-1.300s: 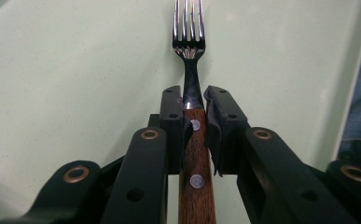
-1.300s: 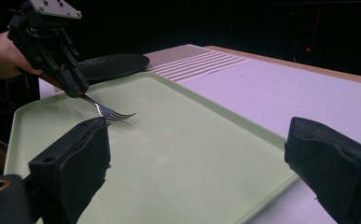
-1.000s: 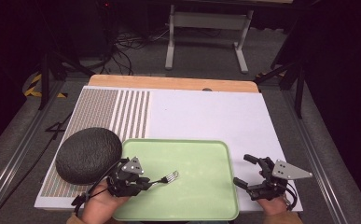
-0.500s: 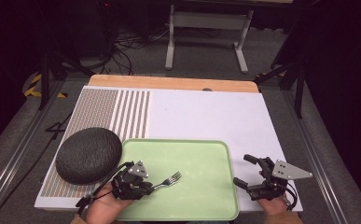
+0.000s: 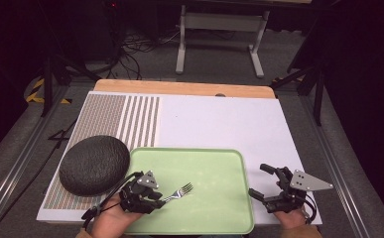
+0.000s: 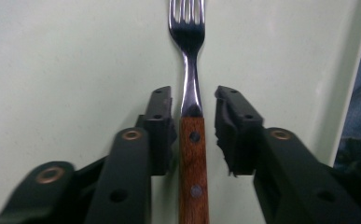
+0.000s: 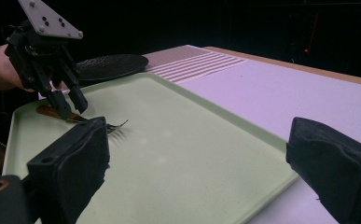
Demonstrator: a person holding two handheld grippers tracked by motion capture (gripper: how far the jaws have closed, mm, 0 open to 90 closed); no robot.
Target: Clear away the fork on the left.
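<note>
1. On the green tray (image 5: 219,163), seen from the high view, your left gripper (image 5: 147,194) sat over the handle end of the fork (image 5: 179,191), tines pointing up-right. Your right gripper (image 5: 274,186) rested on the white table (image 5: 219,119) just right of the tray, jaws spread and holding nothing. A dark domed object (image 5: 94,164) lay left of the tray.
2. Along the left gripper view, the fork (image 6: 192,121) lay flat between your jaws. They had just been opening, and gaps showed on both sides, so nothing clamped it.
3. From the right gripper view, your left gripper (image 7: 73,105) stood over the fork (image 7: 94,122) on the tray (image 7: 178,154).
4. I judge the fork light and stiff; its steel neck looks slippery, so the wooden handle is the better hold.
</note>
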